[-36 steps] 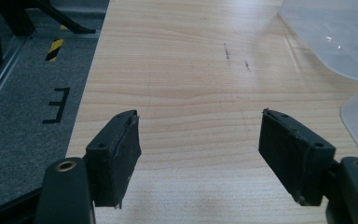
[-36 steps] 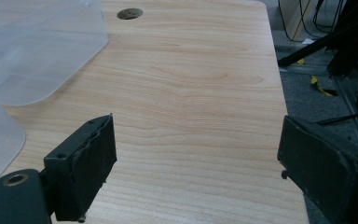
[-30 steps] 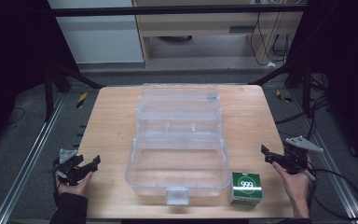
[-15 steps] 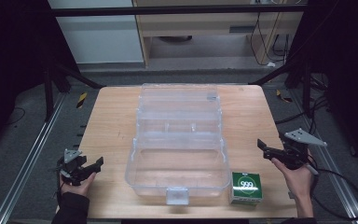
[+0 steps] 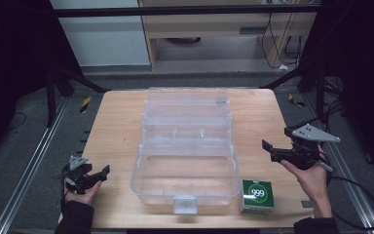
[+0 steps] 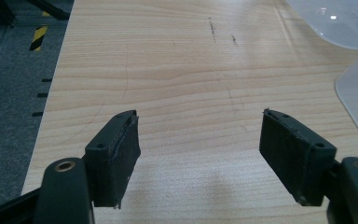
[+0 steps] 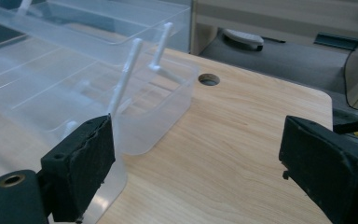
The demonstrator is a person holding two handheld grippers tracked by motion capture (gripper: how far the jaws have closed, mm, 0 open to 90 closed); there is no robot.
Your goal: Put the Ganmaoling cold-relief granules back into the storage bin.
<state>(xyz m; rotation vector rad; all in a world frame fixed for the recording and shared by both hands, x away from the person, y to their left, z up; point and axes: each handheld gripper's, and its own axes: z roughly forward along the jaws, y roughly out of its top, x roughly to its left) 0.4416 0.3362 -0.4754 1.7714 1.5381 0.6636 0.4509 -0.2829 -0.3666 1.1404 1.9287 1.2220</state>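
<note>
A clear plastic multi-tier organiser box [image 5: 187, 146] stands open in the middle of the wooden table [image 5: 114, 126], its trays [image 7: 88, 79] stepped back. A small green box marked 999 [image 5: 257, 196] lies at the front right beside it. My left gripper [image 5: 93, 176] rests low at the front left, open, with bare wood between its jaws [image 6: 200, 154]. My right gripper [image 5: 272, 150] hovers at the right of the organiser, open and empty, pointing toward the trays.
A round cable hole [image 7: 208, 79] sits in the table near its far right corner. Metal rails [image 5: 27, 170] run along the floor on both sides. A cabinet [image 5: 209, 24] stands behind the table.
The right gripper has risen and moved left toward the organiser. The left gripper has shifted slightly toward the front edge.
</note>
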